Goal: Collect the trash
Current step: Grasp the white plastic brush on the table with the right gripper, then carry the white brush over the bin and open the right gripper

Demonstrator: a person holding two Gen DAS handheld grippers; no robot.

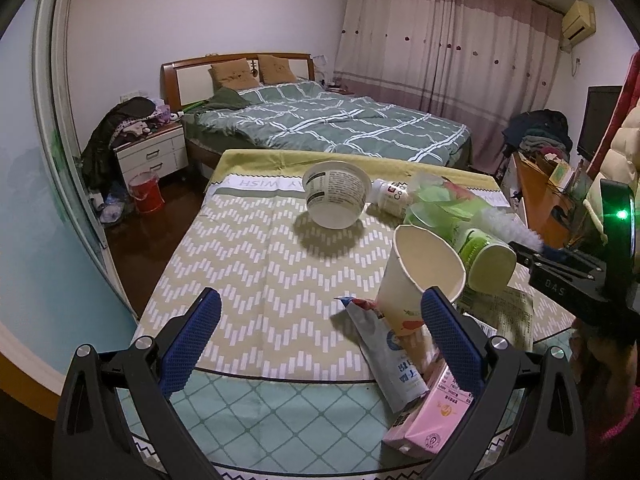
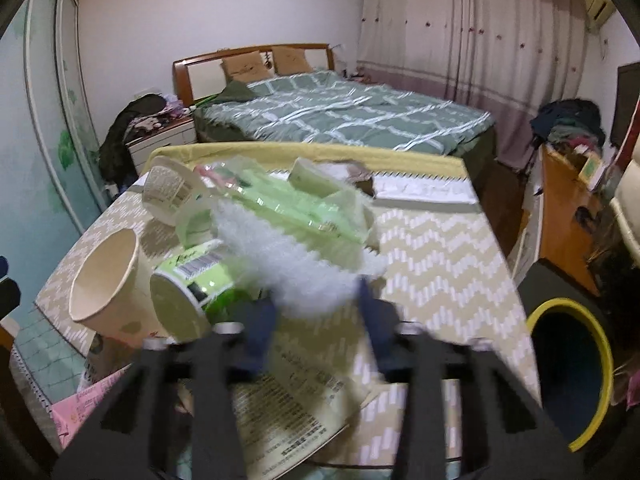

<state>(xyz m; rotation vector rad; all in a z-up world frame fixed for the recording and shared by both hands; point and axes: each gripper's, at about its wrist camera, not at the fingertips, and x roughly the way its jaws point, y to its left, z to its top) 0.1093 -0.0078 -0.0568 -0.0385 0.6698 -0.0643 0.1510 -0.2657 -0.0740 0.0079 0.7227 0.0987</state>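
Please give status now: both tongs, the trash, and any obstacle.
Left tongs open beside paper cup, empty. Right tongs around white fluffy brush; grip unclear, blurred. Green can and newspaper crowd close. Bin at right.

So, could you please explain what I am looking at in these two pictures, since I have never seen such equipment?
A person holds a two-finger gripper in each hand; each carries a camera looking along its fingers. One picture is from the left gripper, open and empty above the table. The other, blurred, is from the right gripper, apparently closed on white foam wrap. On the table lie a paper cup, a tub, a green can and a pink carton.
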